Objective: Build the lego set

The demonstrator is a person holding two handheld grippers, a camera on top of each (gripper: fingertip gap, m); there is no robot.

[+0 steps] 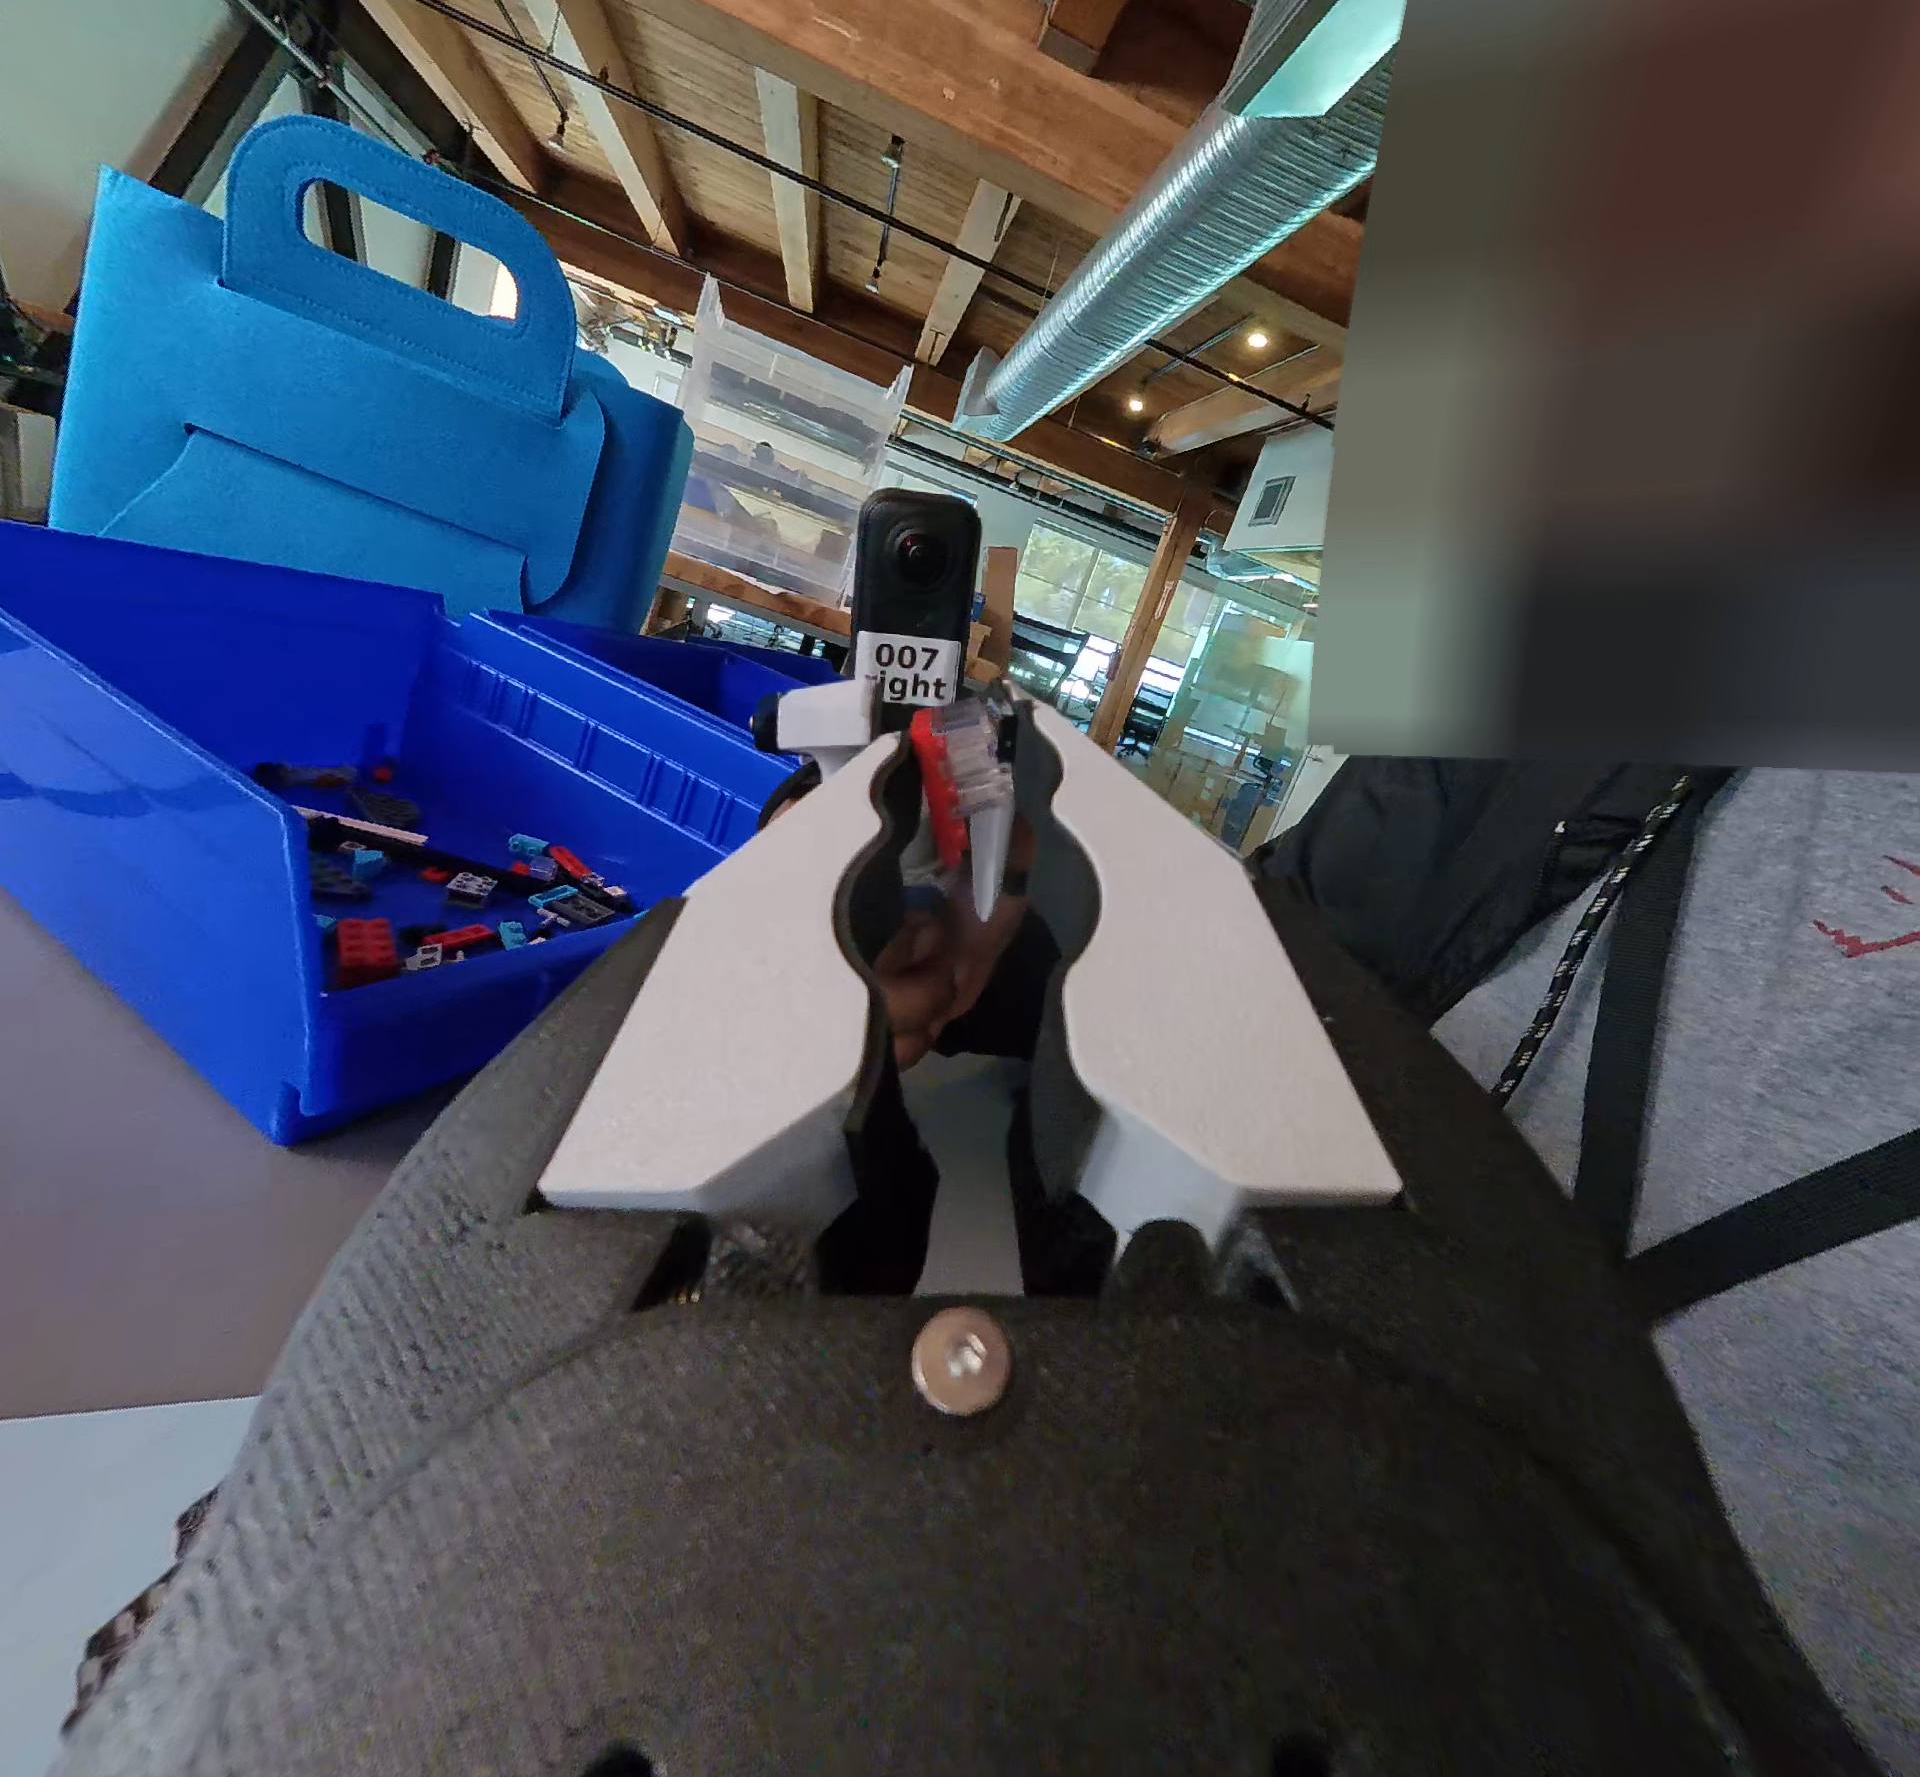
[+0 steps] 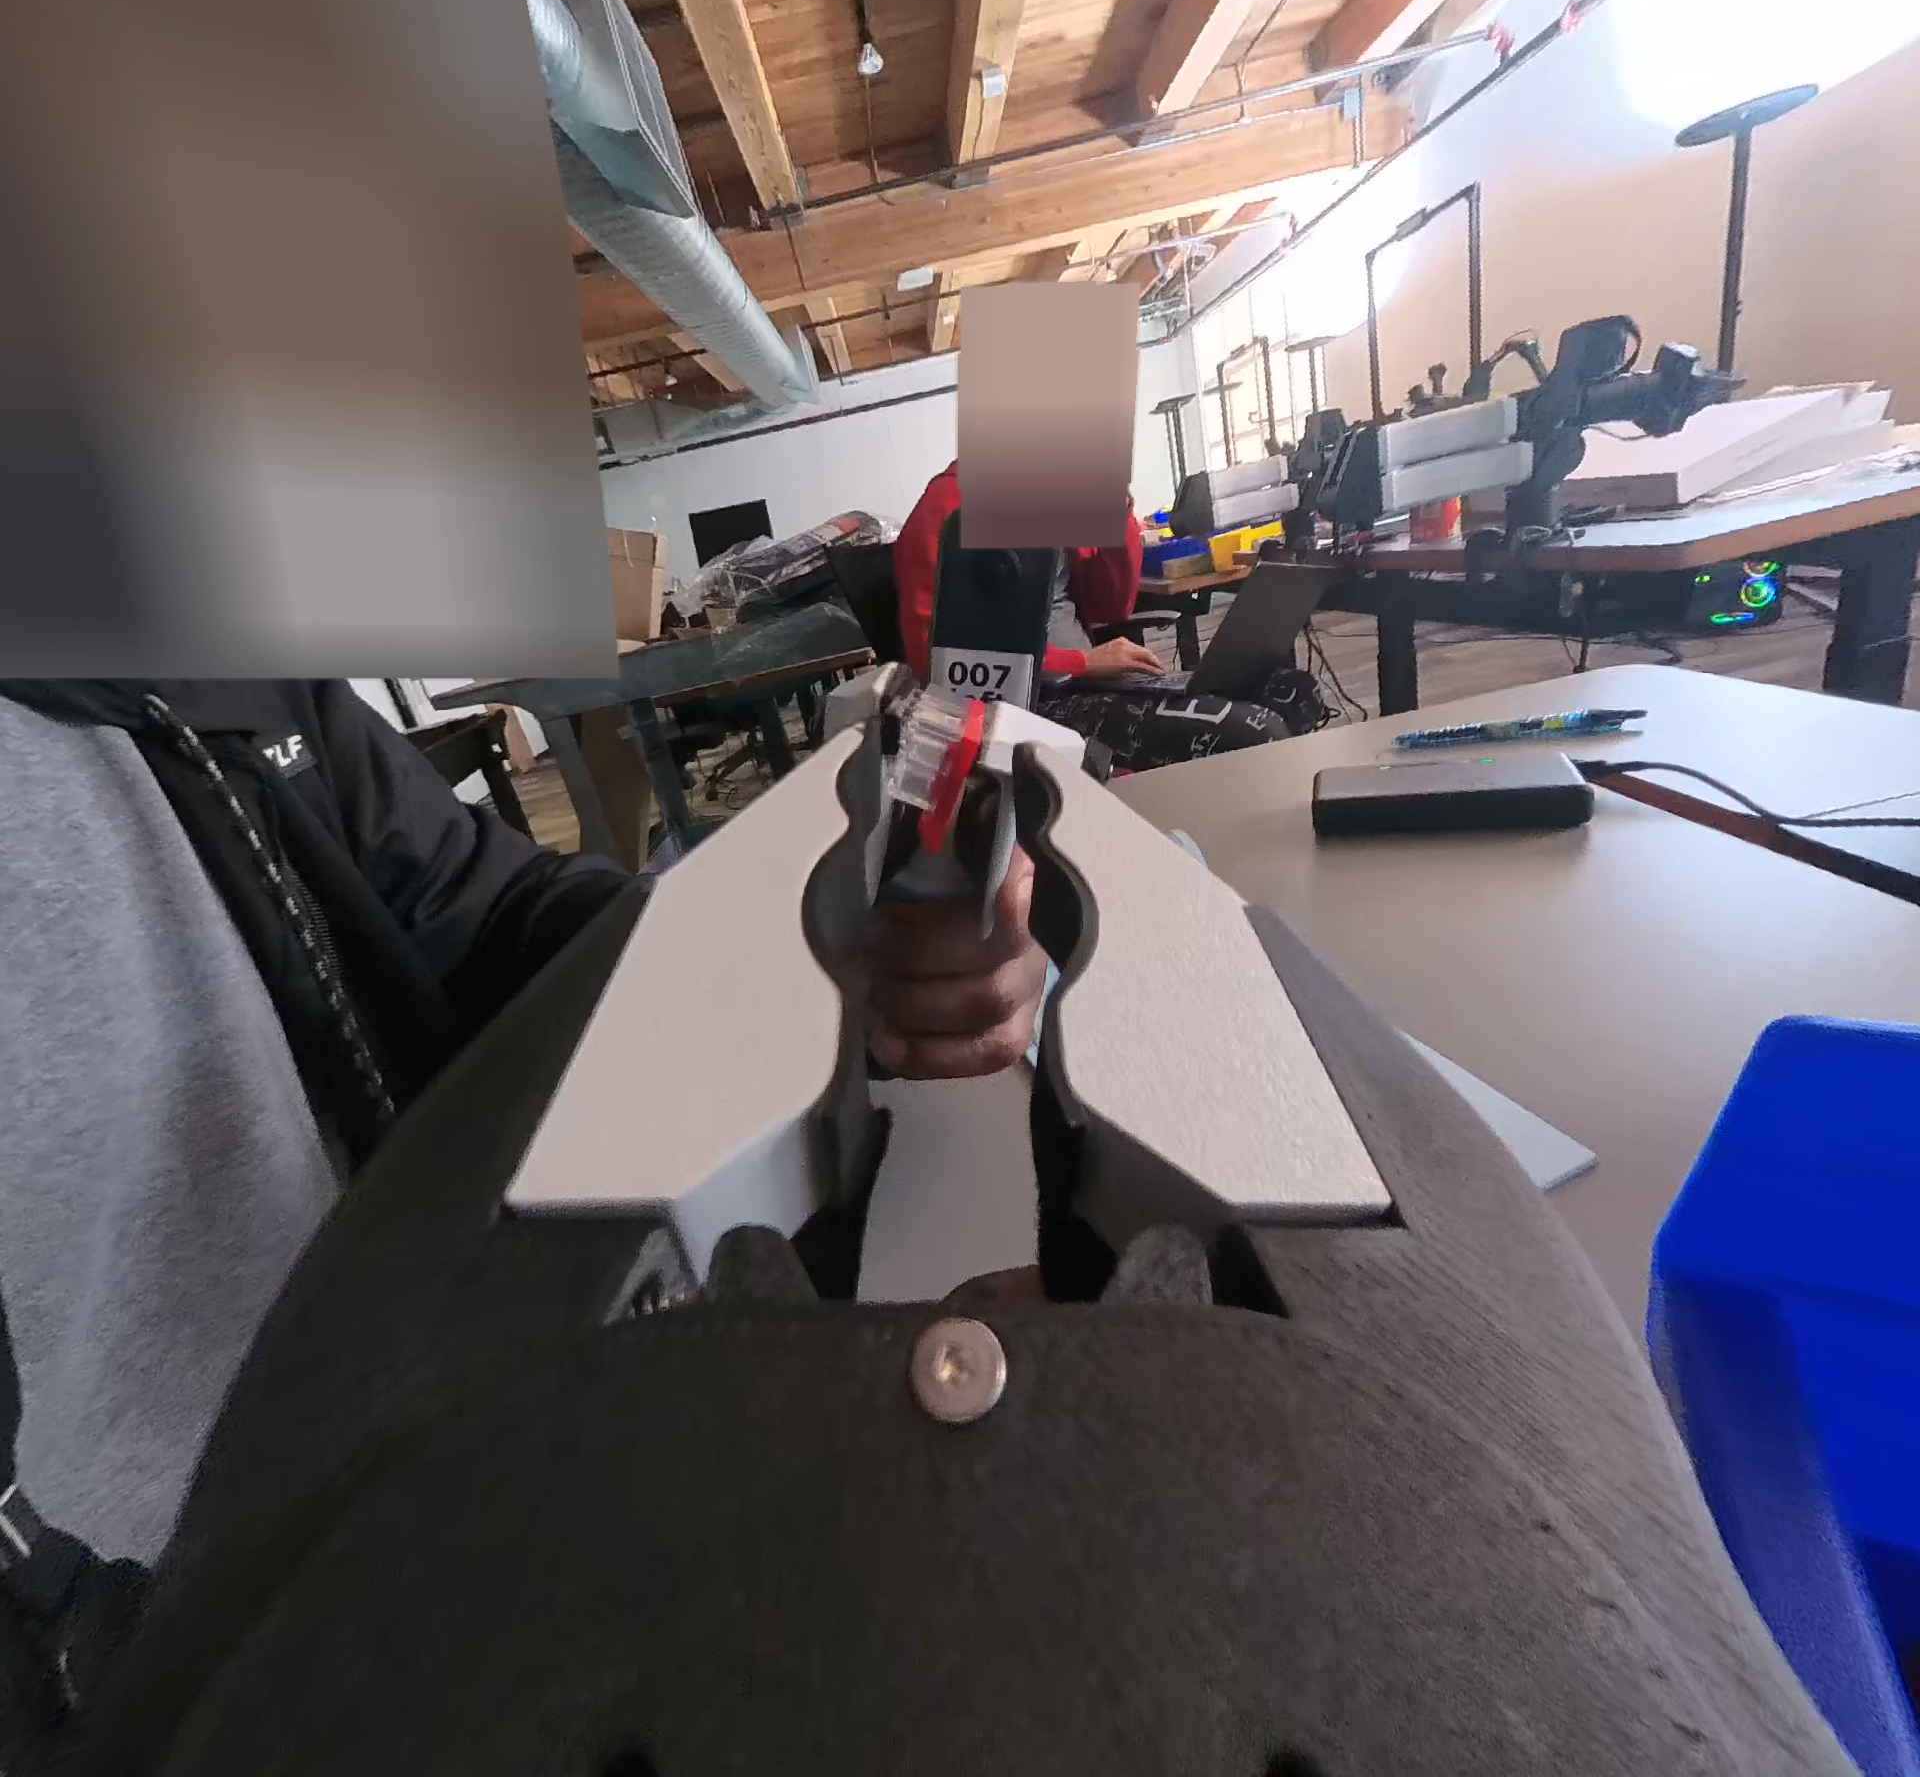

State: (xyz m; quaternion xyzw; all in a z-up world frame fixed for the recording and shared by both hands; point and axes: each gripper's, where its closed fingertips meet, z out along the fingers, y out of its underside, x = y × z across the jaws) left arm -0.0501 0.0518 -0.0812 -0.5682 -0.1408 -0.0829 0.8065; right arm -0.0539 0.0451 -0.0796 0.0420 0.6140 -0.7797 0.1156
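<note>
Both grippers are raised off the counter and point at each other, tips meeting at the centre of each frame. In the left wrist view the left gripper (image 1: 951,771) has its white fingers (image 1: 748,979) narrowed to a slim gap at the tips, and a small lego piece (image 1: 961,777) — a red plate against a clear, ribbed brick — sits right there, just below the other gripper's black camera (image 1: 916,574). A thin white finger of the right gripper runs down beside the piece. Which pair actually pinches it I cannot tell from this side.

In the right wrist view the right gripper (image 2: 935,771) shows the same thing mirrored: its fingers (image 2: 727,989) drawn close, the clear-and-red lego piece (image 2: 935,766) at the tips, and a hand (image 2: 951,1000) gripping the other tool's handle just below, seen through the gap. Again the grip itself is hidden — the piece lies between both sets of tips.

At the left of the left view a blue bin (image 1: 260,948) stands on the grey counter (image 1: 135,1239), holding loose bricks (image 1: 457,886) in red, black, grey and turquoise. A blue felt bag (image 1: 343,397) stands behind it. On the right of the right view the counter (image 2: 1558,979) carries a black power bank (image 2: 1452,790), and a blue bin corner (image 2: 1808,1312) fills the lower right.
</note>
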